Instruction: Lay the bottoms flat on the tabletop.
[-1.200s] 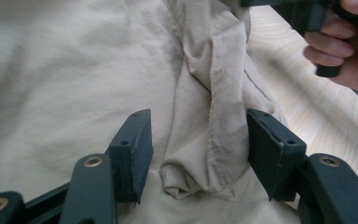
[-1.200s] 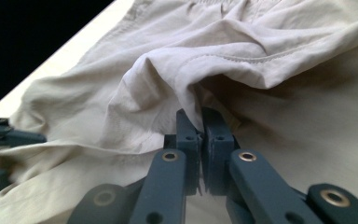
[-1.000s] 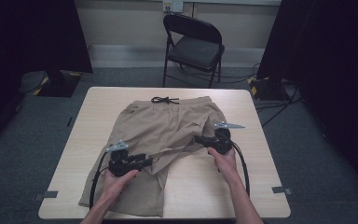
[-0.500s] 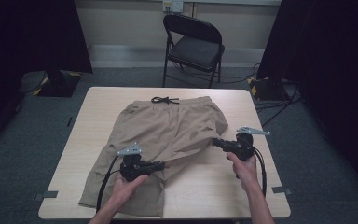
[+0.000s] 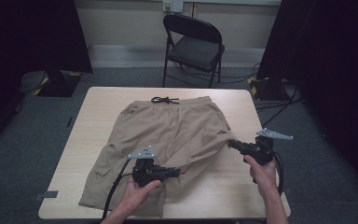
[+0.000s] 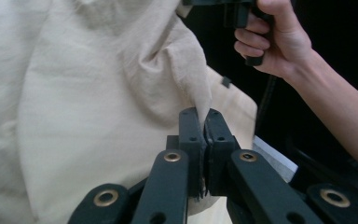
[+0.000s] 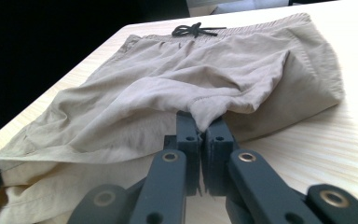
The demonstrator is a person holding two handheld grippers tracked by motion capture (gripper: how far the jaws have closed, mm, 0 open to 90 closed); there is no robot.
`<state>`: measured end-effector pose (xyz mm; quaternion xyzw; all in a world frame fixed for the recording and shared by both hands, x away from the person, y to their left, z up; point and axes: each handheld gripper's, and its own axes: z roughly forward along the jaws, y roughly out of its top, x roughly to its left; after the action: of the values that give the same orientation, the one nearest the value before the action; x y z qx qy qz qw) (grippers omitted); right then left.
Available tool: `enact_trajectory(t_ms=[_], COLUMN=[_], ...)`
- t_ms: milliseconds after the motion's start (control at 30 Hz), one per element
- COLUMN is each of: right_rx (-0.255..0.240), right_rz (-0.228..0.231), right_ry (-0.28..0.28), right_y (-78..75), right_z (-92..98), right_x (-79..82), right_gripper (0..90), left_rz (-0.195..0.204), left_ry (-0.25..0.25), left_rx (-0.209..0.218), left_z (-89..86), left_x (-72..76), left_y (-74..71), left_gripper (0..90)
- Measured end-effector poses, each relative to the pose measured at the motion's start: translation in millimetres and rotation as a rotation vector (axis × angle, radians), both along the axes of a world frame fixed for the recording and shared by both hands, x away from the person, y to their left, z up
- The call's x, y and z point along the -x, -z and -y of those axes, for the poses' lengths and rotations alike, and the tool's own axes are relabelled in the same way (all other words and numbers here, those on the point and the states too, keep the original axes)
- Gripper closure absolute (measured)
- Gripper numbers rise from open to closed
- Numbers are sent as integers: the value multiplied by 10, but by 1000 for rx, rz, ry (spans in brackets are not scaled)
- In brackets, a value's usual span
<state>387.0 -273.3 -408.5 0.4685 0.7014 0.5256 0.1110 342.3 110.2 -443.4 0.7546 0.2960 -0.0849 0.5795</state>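
Khaki shorts (image 5: 168, 126) lie on the wooden table (image 5: 102, 100), waistband and black drawstring (image 5: 164, 100) at the far side. My left gripper (image 5: 179, 171) points right near the front edge and is shut on a fold of the shorts' fabric; the left gripper view shows the cloth (image 6: 74, 93) pinched between its tips (image 6: 204, 114). My right gripper (image 5: 230, 143) points left at the right side and is shut on the hem of the right leg, which is lifted and stretched. In the right gripper view the hem (image 7: 191, 70) is clamped between the tips (image 7: 204, 120).
A black folding chair (image 5: 193, 42) stands behind the table. Bare tabletop (image 5: 223, 186) lies between the two grippers at the front right. Dark curtains flank the room, and cables run on the carpet at the right. The hand on the right gripper (image 6: 270, 37) appears in the left gripper view.
Both grippers have moved to the right. The right one has drawn the right leg's hem out toward the table's right edge, and the fabric there has lifted.
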Motion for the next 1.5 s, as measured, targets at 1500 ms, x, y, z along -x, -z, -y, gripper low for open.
enact_trajectory(t_ms=[1500], right_rx=[61], right_rz=[-39], right_ry=[104], right_y=[245], right_z=[687], right_x=[999], right_gripper=[779], left_rz=[2], left_ry=[263], left_rx=[-103], left_z=[580], left_x=[497], left_y=[90], left_gripper=[730])
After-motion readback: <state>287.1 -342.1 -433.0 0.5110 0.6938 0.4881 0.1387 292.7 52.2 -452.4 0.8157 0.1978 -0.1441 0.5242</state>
